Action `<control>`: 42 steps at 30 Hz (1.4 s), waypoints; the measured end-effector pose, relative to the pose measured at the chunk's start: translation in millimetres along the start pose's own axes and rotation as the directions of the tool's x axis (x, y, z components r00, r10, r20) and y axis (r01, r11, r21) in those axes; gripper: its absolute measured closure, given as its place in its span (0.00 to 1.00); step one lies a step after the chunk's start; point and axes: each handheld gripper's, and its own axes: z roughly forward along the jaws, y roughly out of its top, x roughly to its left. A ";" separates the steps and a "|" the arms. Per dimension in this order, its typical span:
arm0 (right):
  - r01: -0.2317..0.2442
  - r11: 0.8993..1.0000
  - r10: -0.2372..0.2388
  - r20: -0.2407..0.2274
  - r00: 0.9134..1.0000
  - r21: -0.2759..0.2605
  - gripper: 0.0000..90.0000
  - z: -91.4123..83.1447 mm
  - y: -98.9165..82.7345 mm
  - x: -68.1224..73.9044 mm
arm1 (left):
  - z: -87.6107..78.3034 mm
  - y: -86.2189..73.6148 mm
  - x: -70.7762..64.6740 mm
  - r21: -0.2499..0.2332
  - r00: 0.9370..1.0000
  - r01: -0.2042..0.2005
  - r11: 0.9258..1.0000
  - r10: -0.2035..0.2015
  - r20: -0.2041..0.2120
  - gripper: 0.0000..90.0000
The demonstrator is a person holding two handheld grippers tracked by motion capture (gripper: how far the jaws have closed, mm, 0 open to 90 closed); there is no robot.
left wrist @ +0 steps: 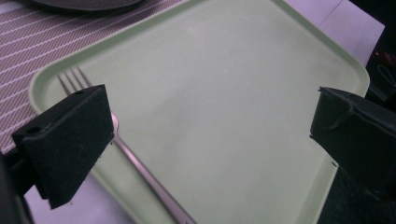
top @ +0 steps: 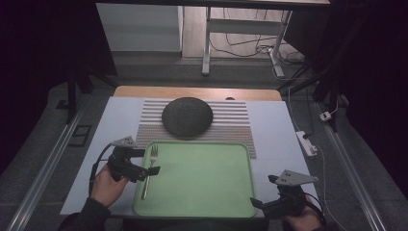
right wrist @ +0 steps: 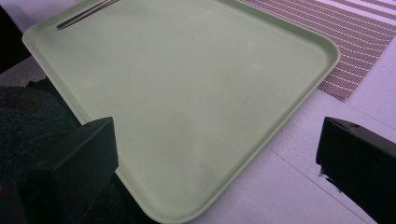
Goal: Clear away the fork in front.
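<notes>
A pale green tray (top: pixel 202 178) lies at the table's front middle. A metal fork (top: pixel 146 185) rests along its left rim, tines pointing away. My left gripper (top: pixel 146 162) is open at that rim, one jaw just over the fork. In the left gripper view the fork (left wrist: pixel 135 161) passes under the left jaw, and the left gripper (left wrist: pixel 210 116) spans the bare tray (left wrist: pixel 224 93). My right gripper (top: pixel 262 191) hovers open at the tray's front right corner. In the right gripper view the right gripper (right wrist: pixel 217 140) frames the tray (right wrist: pixel 187 84), with the fork's handle (right wrist: pixel 84 16) at the far corner.
Behind the tray, a dark round plate (top: pixel 187 116) sits on a striped placemat (top: pixel 231 125). A white cloth (top: pixel 120 115) covers the table. Off the right edge lies a power strip (top: pixel 306 143) with cables. A desk frame (top: pixel 207 48) stands on the floor beyond.
</notes>
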 end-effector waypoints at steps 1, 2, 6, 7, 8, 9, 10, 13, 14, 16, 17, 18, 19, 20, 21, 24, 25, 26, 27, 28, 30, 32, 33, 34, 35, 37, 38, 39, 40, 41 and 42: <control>0.001 1.000 -0.001 0.000 1.000 0.000 0.00 0.0 0.0 0.1 | -2.4 -2.0 -1.1 -0.003 1.000 0.002 1.000 -0.002 0.001 0.00; 0.001 1.000 -0.001 -0.002 1.000 0.001 0.00 0.1 0.0 0.0 | -4.7 -3.9 -2.1 -0.007 1.000 0.001 1.000 -0.001 -0.001 0.00; -0.002 1.000 0.002 -0.006 1.000 0.002 0.00 0.2 -0.1 -0.4 | -13.4 -11.5 -5.3 -0.025 1.000 0.003 1.000 -0.003 -0.003 0.00; -0.004 1.000 0.004 -0.007 1.000 0.003 0.00 0.1 -0.1 -0.6 | -15.5 -13.5 -5.7 -0.027 1.000 0.002 1.000 -0.002 -0.005 0.00; -0.005 1.000 0.005 -0.006 1.000 0.001 0.00 0.1 -0.2 -0.7 | -17.5 -15.6 -6.0 -0.027 1.000 -0.001 1.000 0.000 -0.007 0.00; -0.006 1.000 0.006 -0.005 1.000 0.002 0.00 0.1 -0.2 -0.7 | -19.7 -18.0 -6.4 -0.028 1.000 -0.004 1.000 0.004 -0.016 0.00; -0.008 1.000 0.008 -0.006 1.000 0.001 0.00 0.1 -0.2 -0.8 | -21.7 -20.6 -6.7 -0.028 1.000 -0.003 1.000 0.002 -0.021 0.00; -0.009 1.000 0.009 -0.004 1.000 0.002 0.00 0.1 -0.2 -0.8 | -28.7 -29.1 -6.7 -0.031 1.000 0.009 0.999 -0.010 -0.019 0.00; -0.009 1.000 0.009 -0.003 1.000 0.002 0.00 0.2 -0.2 -0.8 | -31.2 -31.8 -7.0 -0.033 1.000 0.016 0.999 -0.016 -0.019 0.00; -0.011 1.000 0.011 -0.004 1.000 0.002 0.00 0.2 -0.2 -1.0 | -36.7 -36.8 -7.8 -0.039 0.999 0.018 0.999 -0.019 -0.028 0.00; -0.012 1.000 0.012 -0.004 1.000 0.003 0.00 0.2 -0.2 -1.0 | -39.7 -39.3 -8.3 -0.044 0.999 0.019 0.999 -0.021 -0.035 0.00; -0.012 1.000 0.012 -0.004 1.000 0.003 0.00 0.2 -0.2 -1.0 | -42.7 -41.8 -8.7 -0.049 0.999 0.022 0.999 -0.024 -0.040 0.00; -0.012 1.000 0.012 -0.004 1.000 0.003 0.00 0.2 -0.1 -1.0 | -45.9 -44.5 -8.9 -0.054 0.999 0.026 0.998 -0.028 -0.043 0.00; -0.012 1.000 0.012 -0.004 1.000 0.003 0.00 0.2 -0.1 -1.0 | -49.0 -47.2 -8.9 -0.060 0.998 0.030 0.998 -0.033 -0.048 0.00; -0.013 1.000 0.013 -0.002 1.000 0.002 0.00 0.3 -0.1 -1.0 | -52.2 -50.0 -8.6 -0.066 0.998 0.035 0.997 -0.038 -0.051 0.00; -0.014 1.000 0.014 -0.001 1.000 0.002 0.00 0.3 0.0 -1.0 | -61.1 -58.7 -7.4 -0.084 0.997 0.053 0.995 -0.058 -0.057 0.00; -0.014 1.000 0.014 0.000 1.000 0.002 0.00 0.2 0.0 -1.0 | -63.8 -61.5 -6.9 -0.087 0.996 0.059 0.994 -0.064 -0.059 0.00; -0.014 1.000 0.014 0.000 1.000 0.002 0.00 0.3 0.0 -0.9 | -66.2 -64.3 -6.4 -0.090 0.996 0.065 0.994 -0.071 -0.060 0.00; -0.013 1.000 0.013 0.000 1.000 0.003 0.00 0.4 0.0 -0.9 | -68.5 -67.0 -5.8 -0.095 0.995 0.071 0.993 -0.077 -0.060 0.00; -0.013 1.000 0.013 0.001 1.000 0.003 0.00 0.5 0.0 -1.0 | -70.6 -69.5 -5.2 -0.099 0.995 0.077 0.992 -0.083 -0.062 0.00; -0.015 1.000 0.015 0.000 1.000 0.003 0.00 0.3 -0.1 -1.1 | -73.9 -73.5 -4.5 -0.106 0.993 0.087 0.991 -0.095 -0.065 0.00; -0.017 1.000 0.017 -0.003 1.000 0.003 0.00 0.2 -0.2 -1.3 | -76.5 -76.6 -4.0 -0.106 0.993 0.088 0.990 -0.096 -0.071 0.00; -0.017 1.000 0.017 -0.006 1.000 0.003 0.00 0.2 -0.2 -1.6 | -77.2 -77.9 -3.9 -0.105 0.993 0.088 0.991 -0.096 -0.073 0.00; -0.018 1.000 0.018 -0.001 1.000 0.003 0.00 0.1 -0.2 -1.5 | -77.8 -79.1 -4.1 -0.101 0.992 0.090 0.991 -0.098 -0.079 0.00; -0.018 1.000 0.018 -0.001 1.000 0.003 0.00 0.0 -0.2 -1.5 | -78.3 -80.3 -4.2 -0.096 0.992 0.088 0.991 -0.096 -0.083 0.00; -0.019 1.000 0.019 -0.001 1.000 0.003 0.00 0.0 -0.1 -1.5 | -79.0 -82.7 -4.8 -0.087 0.991 0.089 0.992 -0.097 -0.093 0.00; -0.020 1.000 0.020 -0.002 1.000 0.004 0.00 0.1 0.0 -1.4 | -79.5 -83.9 -5.1 -0.082 0.991 0.088 0.993 -0.096 -0.098 0.00; -0.018 1.000 0.018 -0.007 1.000 0.004 0.00 0.3 0.1 -1.4 | -80.0 -85.1 -5.2 -0.077 0.990 0.087 0.993 -0.095 -0.103 0.00; -0.018 1.000 0.018 -0.002 1.000 0.004 0.00 0.3 0.2 -1.0 | -80.5 -86.4 -5.5 -0.072 0.989 0.091 0.993 -0.098 -0.107 0.00; -0.017 1.000 0.017 -0.001 1.000 0.004 0.00 0.5 0.2 -0.8 | -81.0 -87.7 -5.8 -0.067 0.989 0.091 0.994 -0.099 -0.113 0.00; -0.017 1.000 0.017 -0.001 1.000 0.006 0.00 0.6 0.3 -0.6 | -81.3 -88.8 -6.1 -0.061 0.988 0.092 0.994 -0.099 -0.120 0.00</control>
